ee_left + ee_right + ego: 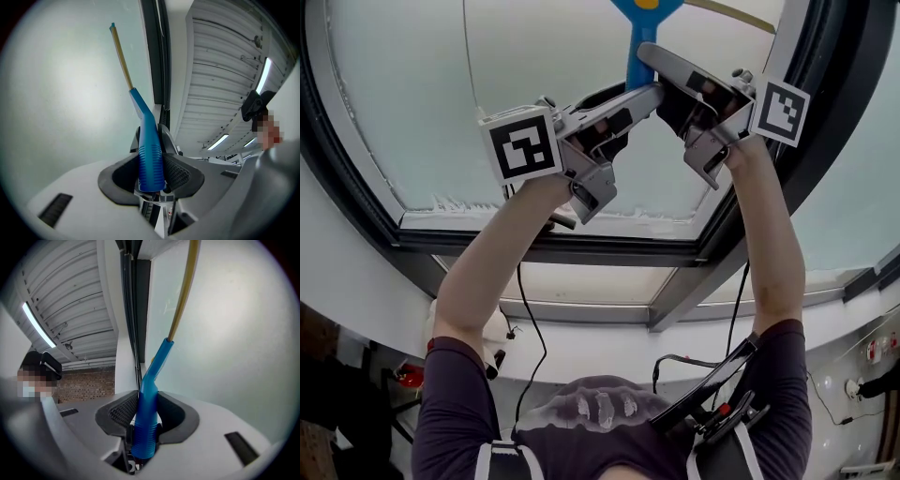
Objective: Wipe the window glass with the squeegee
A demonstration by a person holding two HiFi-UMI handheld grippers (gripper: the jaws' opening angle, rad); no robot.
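The person is reaching both arms upward toward the window glass (441,103), and both tools are holding one squeegee (639,42) near the top of the head view. The left gripper (645,94) is coming in from the left and the right gripper (667,73) from the right, and their tips are meeting at the blue handle, almost touching one another.

In the left gripper view, the left gripper (151,176) is closing firmly on the ribbed lower end of the blue handle (149,150). Both dark pads are pressing on its sides and no gap is showing. The handle is bending above the jaws and carrying the thin yellow blade (122,56), which is running up in front of the pale glass (61,103). I cannot tell if the blade is really touching the glass.

In the right gripper view, the right gripper (146,420) is gripping the same handle (149,394) in the same way, jaws narrowed onto it. The yellow blade (183,296) is rising beyond the picture's top, in front of the glass (239,343).

The dark window frame (581,246) is running below the pane, and its upright bar (157,56) is standing just beside the squeegee in both gripper views (133,301).
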